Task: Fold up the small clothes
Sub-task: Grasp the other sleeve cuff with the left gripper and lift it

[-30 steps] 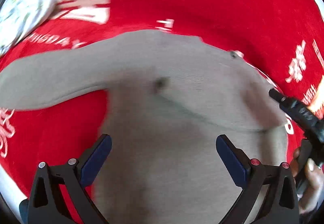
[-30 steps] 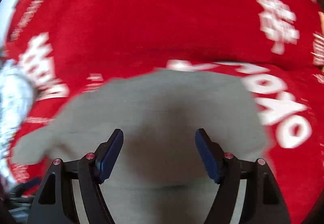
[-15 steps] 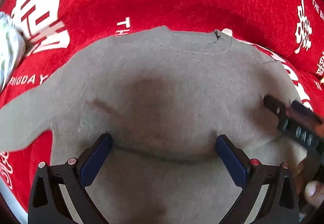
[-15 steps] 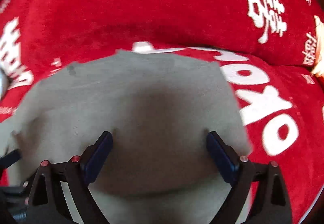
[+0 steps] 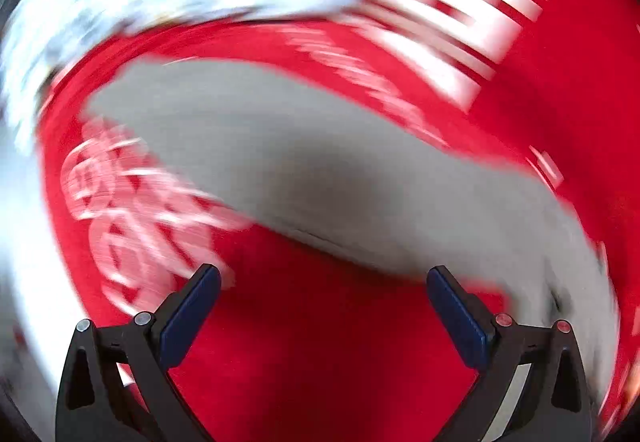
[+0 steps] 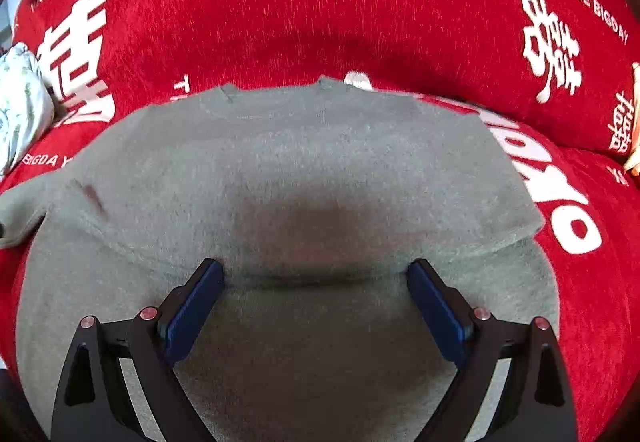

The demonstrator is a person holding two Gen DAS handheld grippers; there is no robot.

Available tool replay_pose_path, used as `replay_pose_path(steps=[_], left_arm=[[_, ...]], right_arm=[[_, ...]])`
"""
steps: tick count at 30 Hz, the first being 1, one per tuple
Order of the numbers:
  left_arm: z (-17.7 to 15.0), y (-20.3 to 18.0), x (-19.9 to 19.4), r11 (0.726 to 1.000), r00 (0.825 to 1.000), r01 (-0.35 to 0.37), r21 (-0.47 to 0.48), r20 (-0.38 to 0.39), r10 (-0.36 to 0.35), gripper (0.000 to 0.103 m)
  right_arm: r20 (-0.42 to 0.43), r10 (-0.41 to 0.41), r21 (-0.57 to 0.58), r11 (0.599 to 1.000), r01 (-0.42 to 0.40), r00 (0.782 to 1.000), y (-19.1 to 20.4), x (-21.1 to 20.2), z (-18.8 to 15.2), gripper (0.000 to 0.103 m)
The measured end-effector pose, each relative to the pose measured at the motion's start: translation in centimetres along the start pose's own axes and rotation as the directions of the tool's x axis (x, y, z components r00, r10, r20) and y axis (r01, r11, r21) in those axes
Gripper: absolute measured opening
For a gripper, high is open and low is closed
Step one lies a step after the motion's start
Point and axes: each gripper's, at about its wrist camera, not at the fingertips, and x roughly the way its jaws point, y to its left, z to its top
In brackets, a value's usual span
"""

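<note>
Over on the left, a pale, crumpled cloth bundle (image 6: 18,102) sits at the edge of the red plush cover (image 6: 320,2), which has a short velvety nap and bold white printed characters. Spread flat across that cover is the grey sweater (image 6: 300,162), a soft, fuzzy knit with a ribbed neckline at its far edge and one sleeve trailing off to the left. A fold line runs across the body, the right side doubled over with a clean straight edge.

The left wrist view is badly motion-smeared: the left gripper (image 5: 322,280) has its blue-padded jaws spread wide, nothing between them, hanging over bare red cover with the grey sweater (image 5: 320,162) sleeve stretching across just beyond the tips.

The right gripper (image 6: 316,274) is also wide apart, empty, its padded tips right at the sweater's fold crease; whether they press the knit I cannot tell.

To the right of the sweater, open red cover runs on to the raised cushion edge.
</note>
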Motion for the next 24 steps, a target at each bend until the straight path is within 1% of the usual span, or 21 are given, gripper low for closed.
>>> replay_pose_path(steps=[1,2,4,5,6,8,10,11,12,13,14,15,17,20,22,24], left_arm=[[0.9,2.4,0.7,0.997,0.999,-0.03,-0.066,0.01,0.031,0.103],[2.4,5.3,1.3,0.987,0.997,-0.076,-0.142,0.023,0.08,0.098],[3.9,8.3,2.5,0.972,0.992,-0.119,-0.204,0.025,0.126,0.098],[5.0,9.2,2.9,0.967,0.989,-0.134,-0.215,0.038,0.145,0.098],[5.7,9.3,3.1,0.968,0.988,-0.132,-0.214,0.045,0.145,0.098],[7.4,9.1,3.9,0.968,0.985,-0.149,-0.204,0.052,0.163,0.098],[8.3,8.8,4.5,0.962,0.982,-0.163,-0.219,0.062,0.181,0.097],[8.7,8.6,4.7,0.962,0.98,-0.167,-0.217,0.07,0.186,0.081],[9.0,8.0,4.5,0.966,0.977,-0.17,-0.194,0.095,0.191,0.067],[9.1,7.5,4.2,0.976,0.98,-0.146,-0.162,0.113,0.165,0.021],[9.3,7.1,4.2,0.989,0.993,-0.065,-0.131,0.089,0.077,0.01],[9.5,7.2,4.1,0.989,0.995,-0.052,-0.137,0.074,0.063,0.01],[9.5,7.4,3.7,0.986,0.991,-0.088,-0.143,0.088,0.101,0.01],[8.8,7.3,2.7,0.984,0.987,-0.098,-0.147,0.109,0.114,0.01],[8.3,7.0,1.6,0.985,0.98,-0.125,-0.123,0.142,0.142,0.01],[7.9,5.7,0.5,0.982,0.966,-0.171,-0.076,0.185,0.183,0.01]], right_arm=[[-0.004,0.003,0.002,1.0,-0.003,1.0,0.0,0.0,-0.1,0.096],[-0.007,0.006,0.009,1.0,-0.006,1.0,-0.2,0.1,-0.1,0.097],[-0.007,0.002,0.014,1.0,-0.002,1.0,-0.2,0.3,0.0,0.099],[-0.007,-0.003,0.01,1.0,0.003,1.0,-0.1,0.3,-0.1,0.099],[-0.007,-0.01,0.005,1.0,0.01,1.0,0.0,0.3,0.0,0.1],[-0.009,-0.023,-0.008,1.0,0.023,1.0,0.4,0.4,0.0,0.101],[-0.008,-0.021,-0.007,1.0,0.021,1.0,0.3,0.4,0.0,0.101],[-0.008,-0.017,-0.004,1.0,0.017,1.0,0.2,0.4,0.0,0.101],[-0.007,-0.012,-0.002,1.0,0.012,1.0,0.1,0.3,-0.1,0.101],[-0.007,-0.008,0.001,1.0,0.008,1.0,0.1,0.3,-0.1,0.101],[-0.006,-0.007,0.001,1.0,0.007,1.0,0.0,0.4,-0.1,0.101],[-0.006,-0.007,0.001,1.0,0.007,1.0,0.1,0.4,-0.1,0.101],[-0.006,-0.007,0.0,1.0,0.007,1.0,0.1,0.4,-0.1,0.101],[-0.004,0.001,0.004,1.0,-0.001,1.0,0.0,0.4,-0.1,0.101],[-0.005,0.007,0.007,1.0,-0.007,1.0,-0.1,0.4,-0.2,0.101],[-0.004,0.007,0.009,1.0,-0.007,1.0,0.0,0.4,-0.2,0.101]])
